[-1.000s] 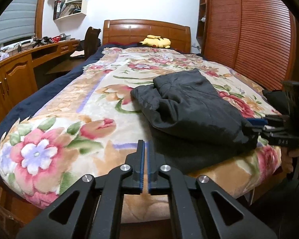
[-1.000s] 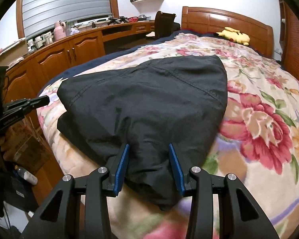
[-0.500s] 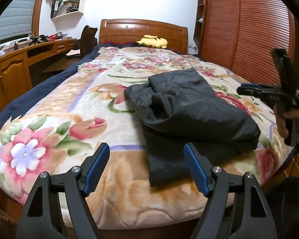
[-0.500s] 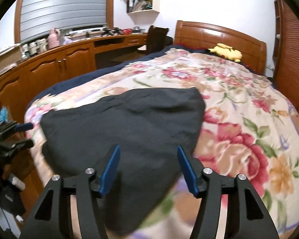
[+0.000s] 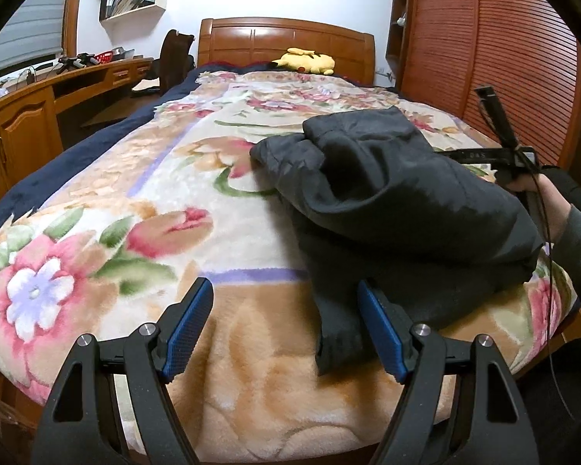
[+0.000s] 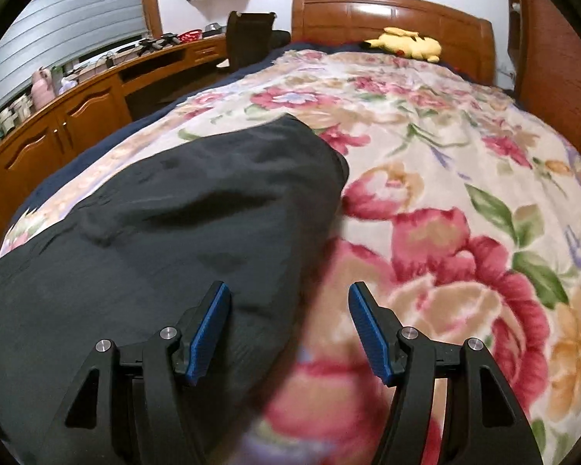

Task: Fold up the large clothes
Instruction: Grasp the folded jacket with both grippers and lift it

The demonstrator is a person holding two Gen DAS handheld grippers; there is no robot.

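1. The left gripper (image 5: pixel 286 327) has its jaws spread wide, just opened, with nothing between them but blanket (image 5: pixel 143 193).
2. The dark garment (image 5: pixel 387 201) lies folded on the bed, ahead and to the right of the left jaws; its near corner sits just beside the right-hand pad.
3. The right gripper (image 6: pixel 288 335) is released too, gripping nothing. Its jaws have lately parted.
4. The garment's edge runs between the right jaws, nearer the left-hand pad, untouched by either.

- dark charcoal fabric garment (image 5: pixel 403 209), loosely folded in rumpled layers
- lying near foot edge of floral fleece blanket (image 5: pixel 143 209)
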